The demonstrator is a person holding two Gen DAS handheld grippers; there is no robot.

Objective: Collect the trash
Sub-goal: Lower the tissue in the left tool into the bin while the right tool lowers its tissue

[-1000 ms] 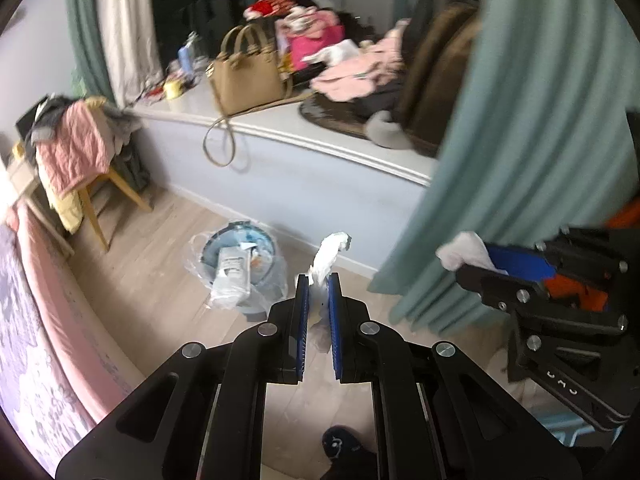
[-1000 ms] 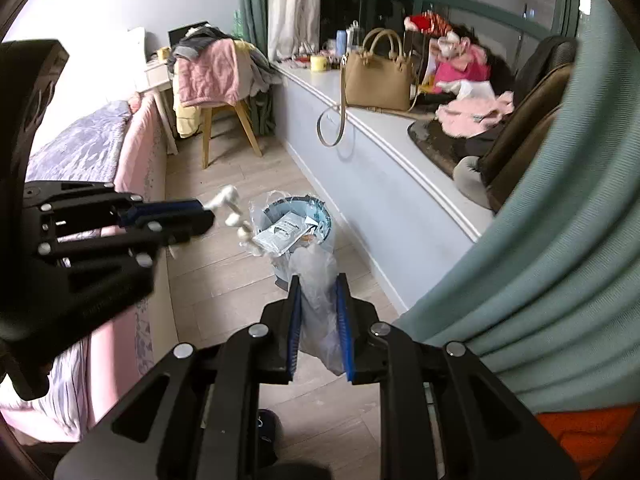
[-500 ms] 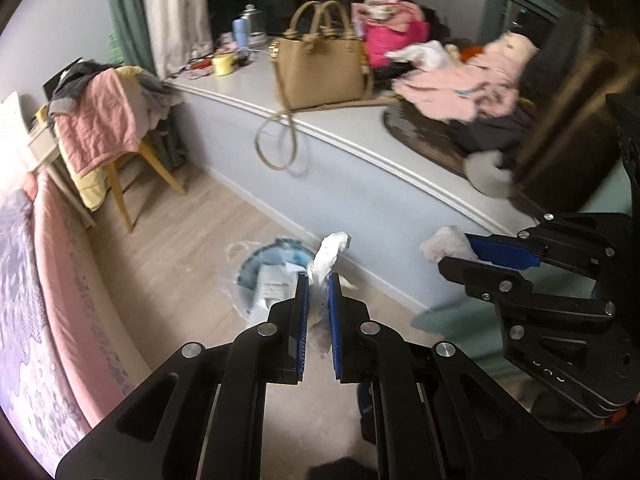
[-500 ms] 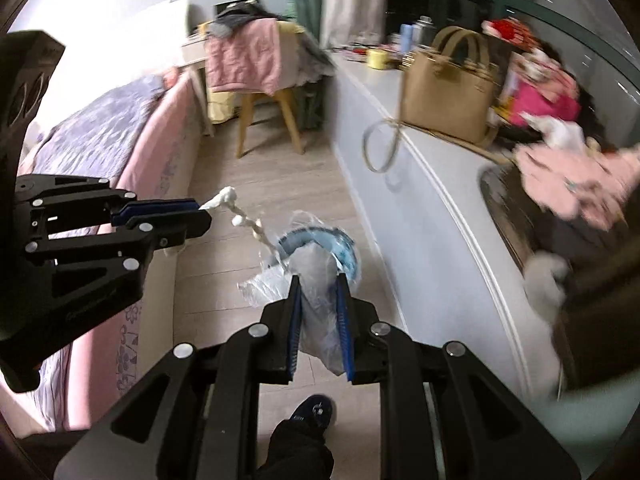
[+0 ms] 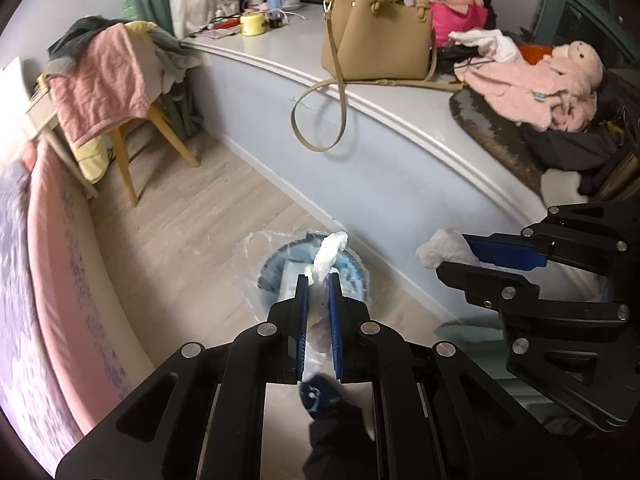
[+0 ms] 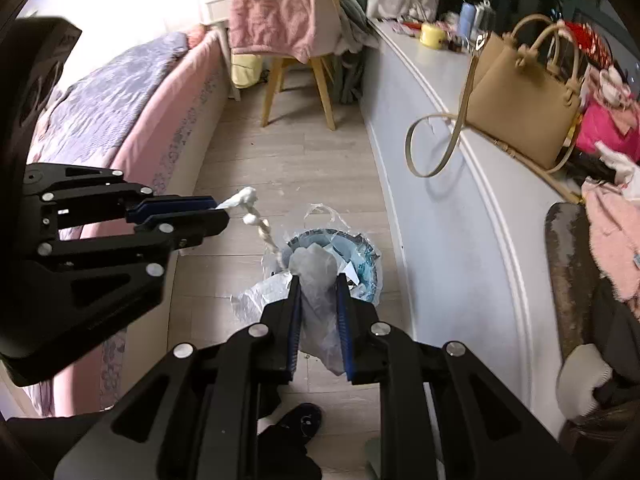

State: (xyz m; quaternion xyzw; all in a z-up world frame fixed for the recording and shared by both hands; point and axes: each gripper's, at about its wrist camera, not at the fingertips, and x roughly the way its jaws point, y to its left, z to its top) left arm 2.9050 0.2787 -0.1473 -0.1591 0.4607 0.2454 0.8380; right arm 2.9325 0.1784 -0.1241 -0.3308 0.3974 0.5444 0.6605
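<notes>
My left gripper [image 5: 318, 280] is shut on a twisted white tissue [image 5: 329, 254] that sticks out past its blue pads. From the right wrist view the same gripper [image 6: 222, 214] shows at the left with the tissue [image 6: 256, 220] trailing down. My right gripper [image 6: 318, 280] is shut on a crumpled grey-white plastic bag [image 6: 316, 292]; it also appears at the right of the left wrist view [image 5: 448, 252]. Both hang above a round blue trash bin [image 6: 362, 264] lined with clear plastic and holding paper scraps, which stands on the wooden floor [image 5: 192, 240] by the low wall.
A bed with a pink side [image 6: 168, 112] runs along the left. A wooden chair [image 6: 296, 40] draped with clothes stands at the far end. The window ledge [image 5: 392, 96] carries a tan handbag [image 5: 380, 36], clothes and bottles. A person's dark slipper [image 6: 300, 420] is below the grippers.
Both grippers have swung across the room and come down over the bin, which now lies right under their fingertips. The teal curtain has left both views. Each grip is unchanged.
</notes>
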